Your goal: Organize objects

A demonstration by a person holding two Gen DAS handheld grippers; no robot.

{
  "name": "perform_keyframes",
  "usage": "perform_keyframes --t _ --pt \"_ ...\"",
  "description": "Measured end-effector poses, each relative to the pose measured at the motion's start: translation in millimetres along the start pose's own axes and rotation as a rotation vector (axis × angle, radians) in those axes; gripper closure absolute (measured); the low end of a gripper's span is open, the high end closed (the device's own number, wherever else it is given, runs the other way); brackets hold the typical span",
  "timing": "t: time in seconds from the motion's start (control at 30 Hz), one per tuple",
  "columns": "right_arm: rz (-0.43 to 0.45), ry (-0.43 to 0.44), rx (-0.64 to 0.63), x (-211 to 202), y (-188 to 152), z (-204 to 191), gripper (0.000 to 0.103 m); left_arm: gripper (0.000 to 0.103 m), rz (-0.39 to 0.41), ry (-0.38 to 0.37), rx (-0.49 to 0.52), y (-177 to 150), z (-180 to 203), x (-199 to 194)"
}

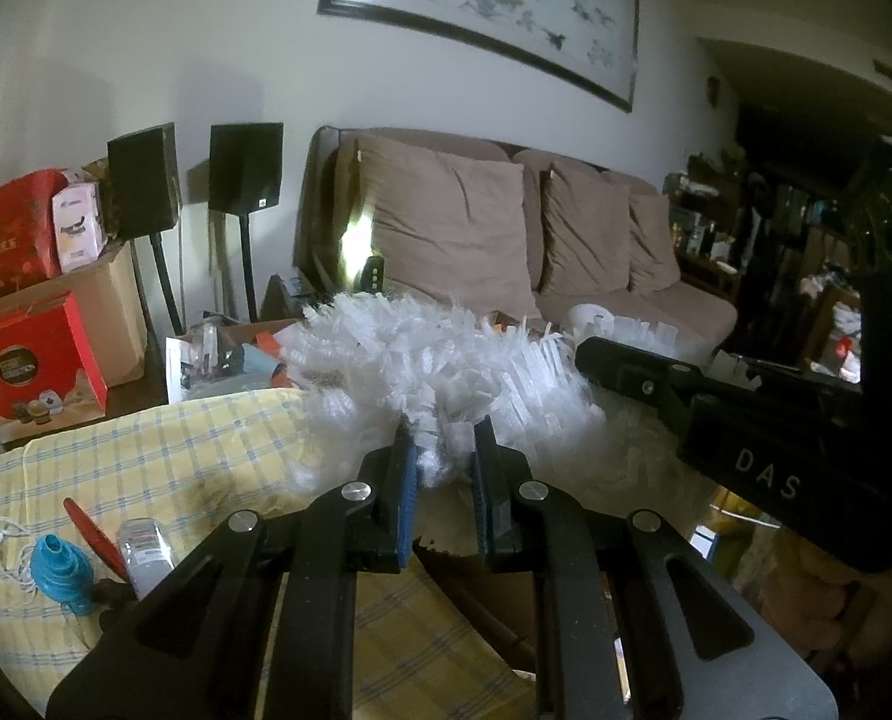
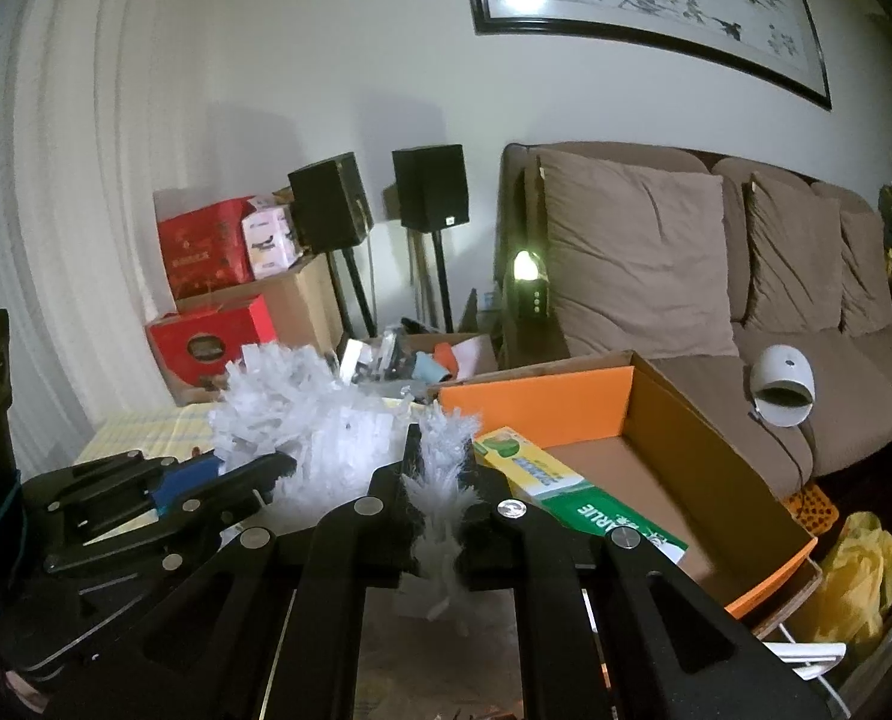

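Note:
A white frilly bundle of translucent plastic strips (image 1: 446,360) hangs over the table between both grippers. My left gripper (image 1: 443,450) is shut on its near edge, the blue pads pressing a tuft of strips. In the right wrist view my right gripper (image 2: 443,474) is shut on a thin tail of the same bundle (image 2: 302,414), which sticks up and down between the jaws. The left gripper (image 2: 248,468) reaches in from the left there, and the right gripper (image 1: 592,357) comes in from the right in the left wrist view.
An open orange cardboard box (image 2: 541,402) holding a green and yellow carton (image 2: 541,474) lies just right of the bundle. On the yellow checked tablecloth (image 1: 146,450) lie a blue funnel-like piece (image 1: 62,570) and a small bottle (image 1: 143,546). A brown sofa (image 2: 655,264) stands behind.

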State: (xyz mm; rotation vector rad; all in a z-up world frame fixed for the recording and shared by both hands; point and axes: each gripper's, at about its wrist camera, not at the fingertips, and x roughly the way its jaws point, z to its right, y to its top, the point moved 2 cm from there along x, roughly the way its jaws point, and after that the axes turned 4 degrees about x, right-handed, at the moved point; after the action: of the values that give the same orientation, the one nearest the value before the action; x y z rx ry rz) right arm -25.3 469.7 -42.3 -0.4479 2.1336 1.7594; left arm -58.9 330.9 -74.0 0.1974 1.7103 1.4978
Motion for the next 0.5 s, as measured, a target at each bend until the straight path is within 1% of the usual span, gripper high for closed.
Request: perform_keyframes --t 0.23,0.5 --pt "-0.007 -0.004 0.018 2.0 0.3 9.4 0.097 0.089 -0.005 -0.009 0.001 1.0 2.2 4.6" --pt "-0.011 -0.011 0.023 3.9 0.9 11.6 0.097 0.089 -0.013 -0.015 -0.003 0.9 3.7 8.7"
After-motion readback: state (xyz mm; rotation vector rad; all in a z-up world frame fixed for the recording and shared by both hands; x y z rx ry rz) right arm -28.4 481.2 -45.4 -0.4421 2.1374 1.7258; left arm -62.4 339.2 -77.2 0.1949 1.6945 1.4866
